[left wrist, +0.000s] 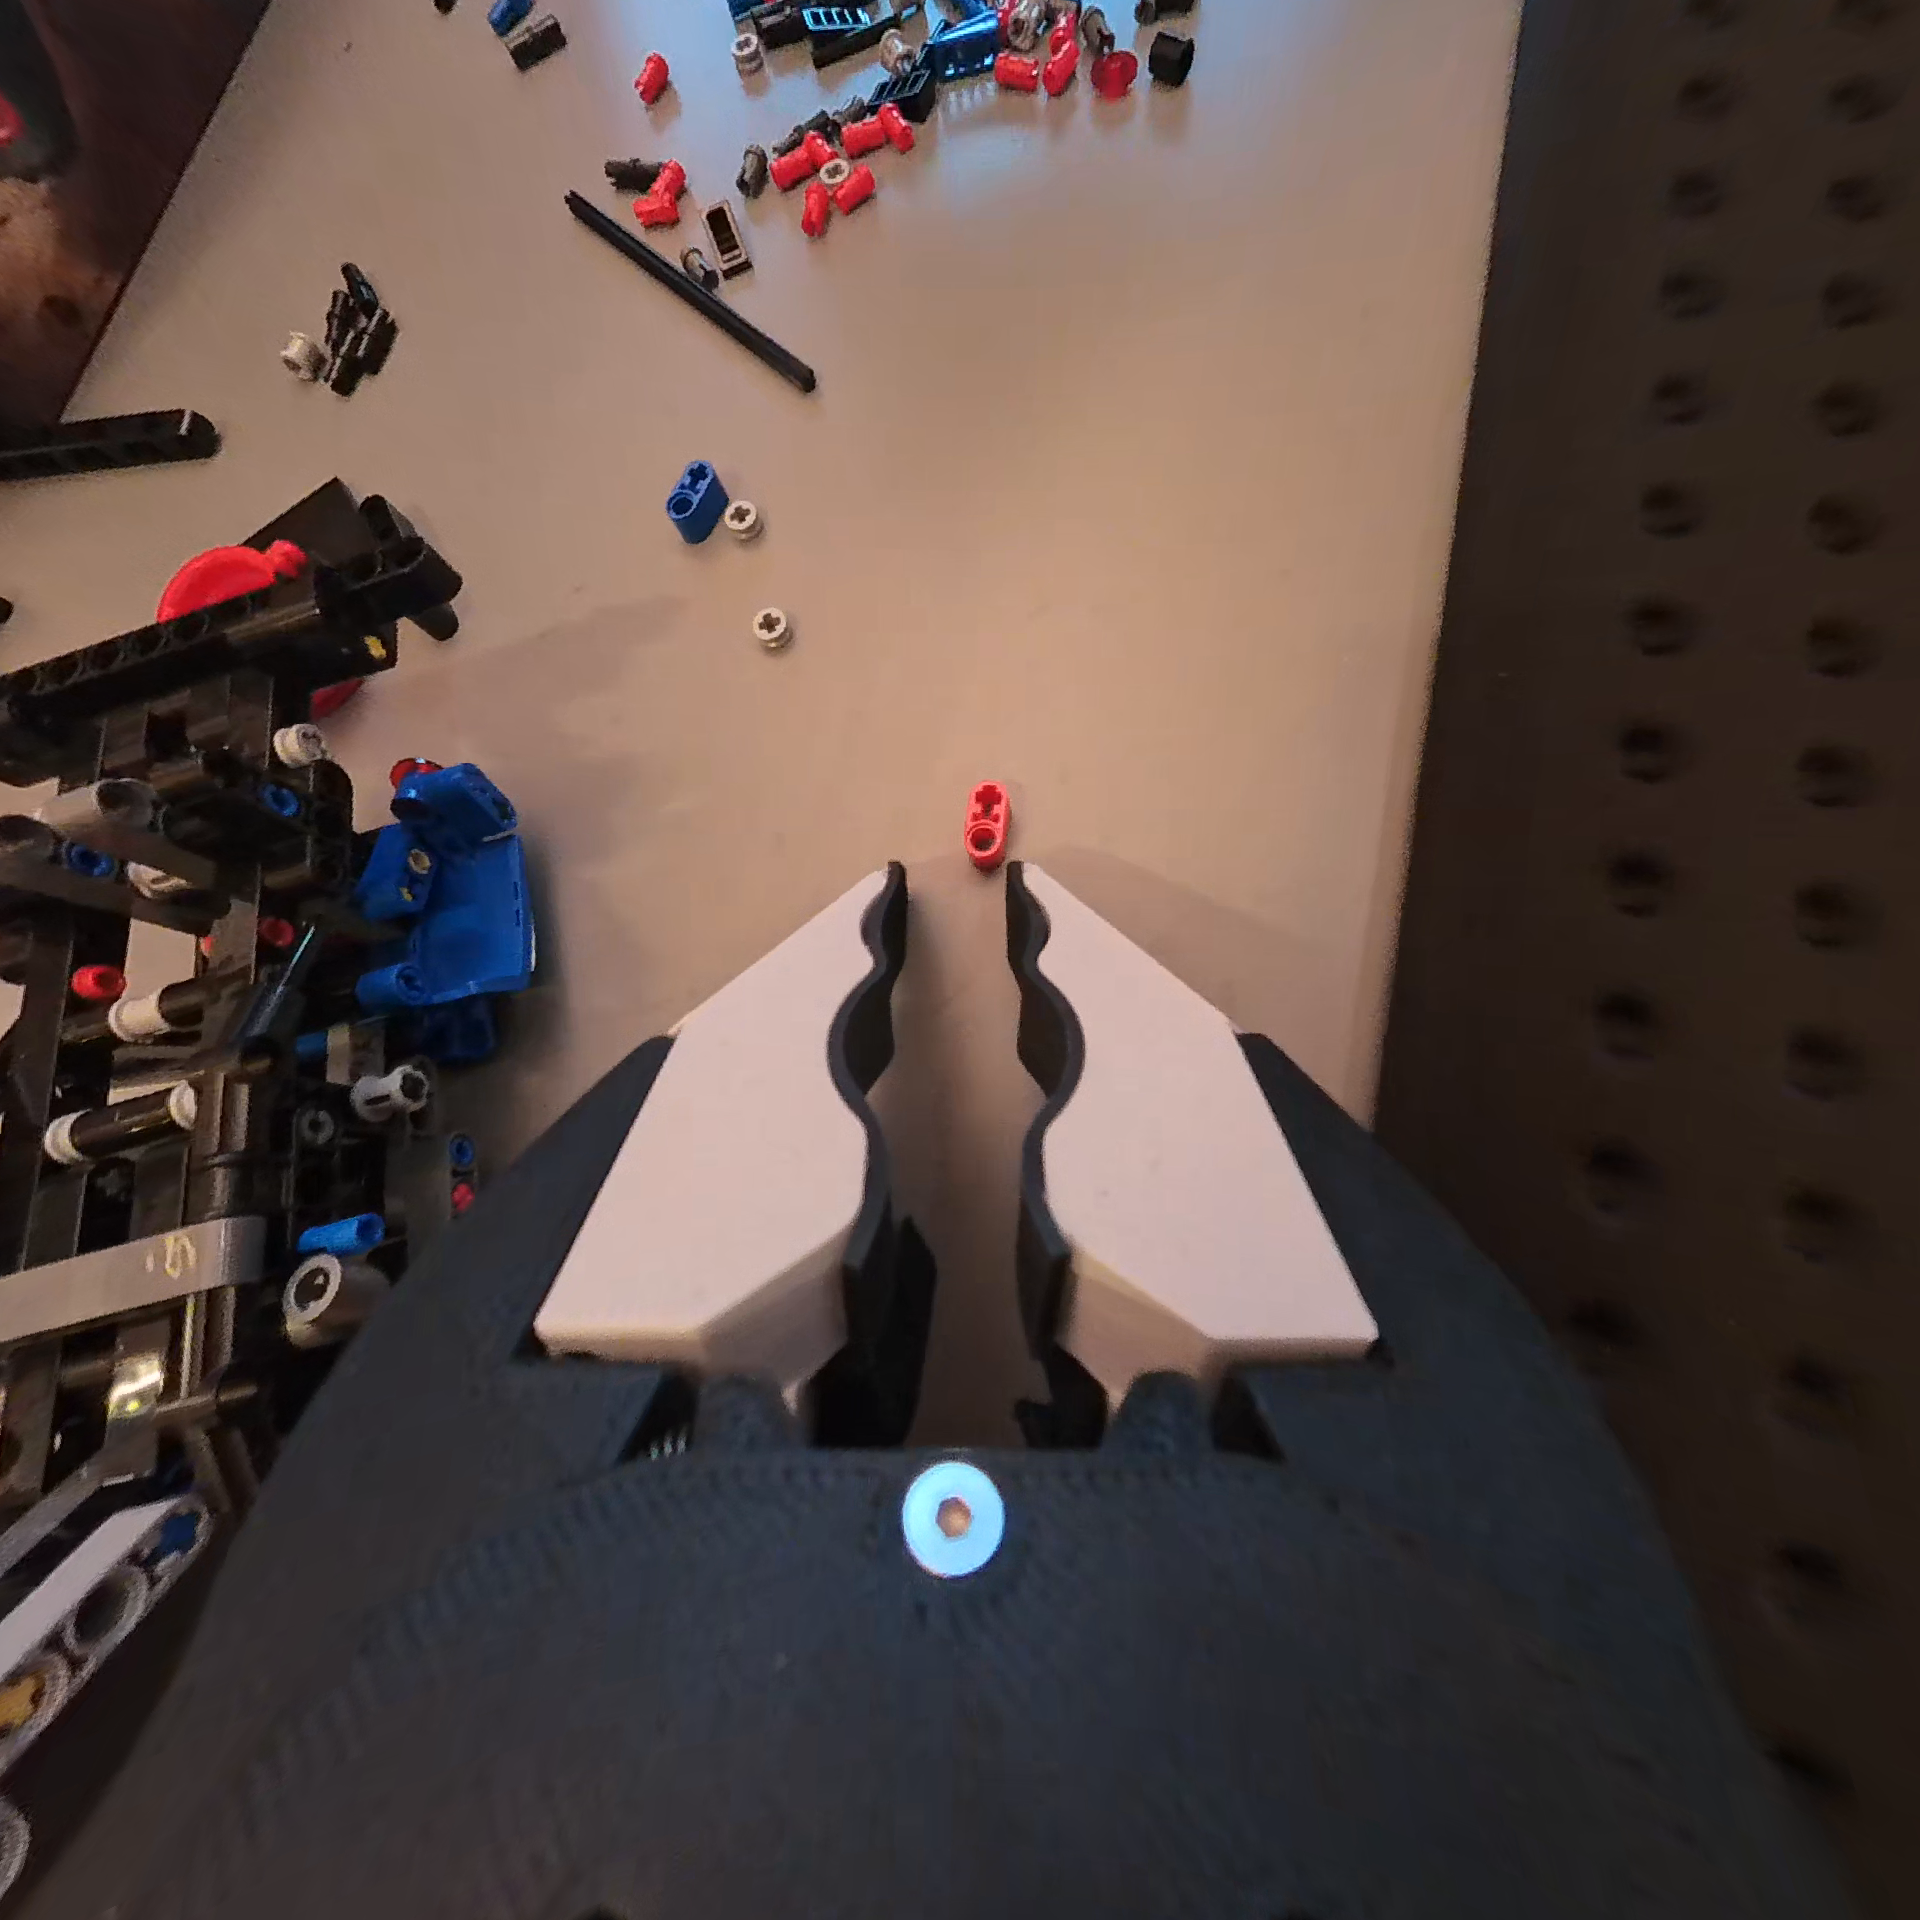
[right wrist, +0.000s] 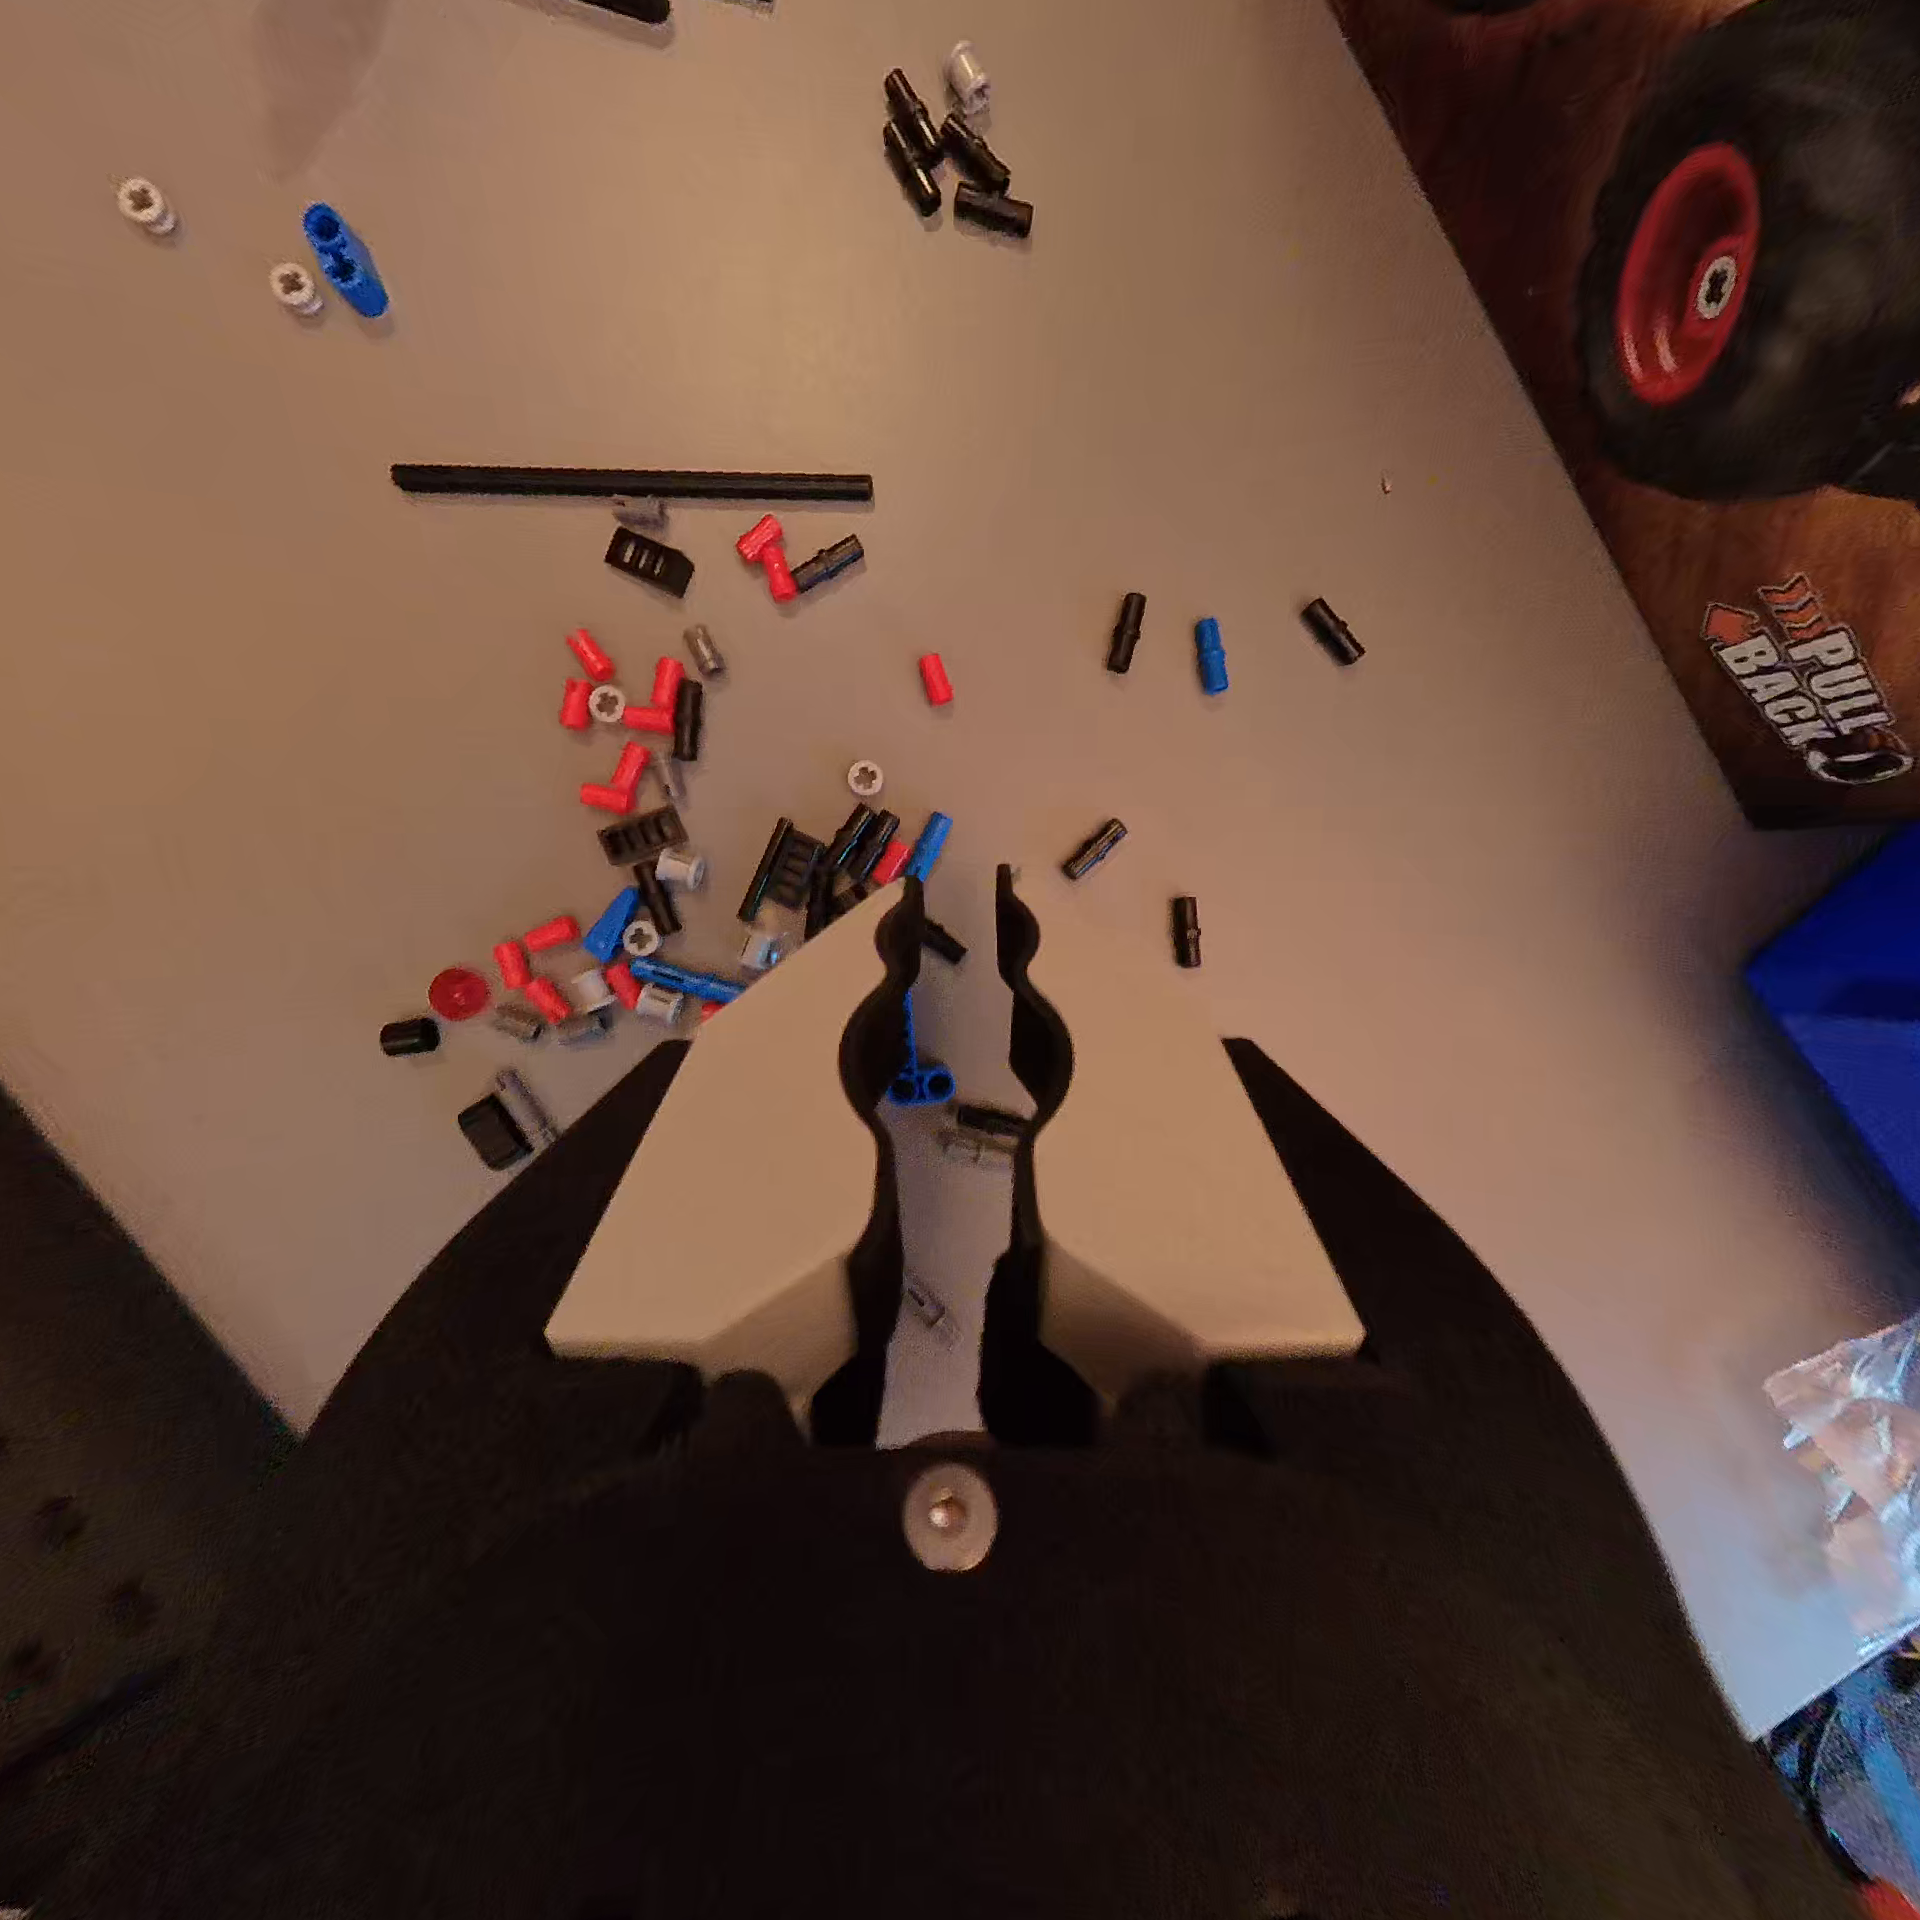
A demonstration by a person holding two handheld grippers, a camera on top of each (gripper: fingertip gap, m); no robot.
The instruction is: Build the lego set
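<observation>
In the left wrist view my left gripper is open and empty. A small red two-hole connector lies on the table just beyond its tips. The part-built black, blue and grey model lies at the left. In the right wrist view my right gripper is open and empty, hovering over a scatter of small red, black, blue and grey pieces. A blue pin lies by the left fingertip, and a small black pin and a blue connector show between the fingers.
A long black axle lies beyond the pile; it also shows in the left wrist view. A blue beam and grey bushes lie mid-table. A perforated dark board runs along the right. The set box, a blue bin and plastic bags lie right. My right tips are roughly 10 cm from the long black axle. Look for it in the left wrist view too.
</observation>
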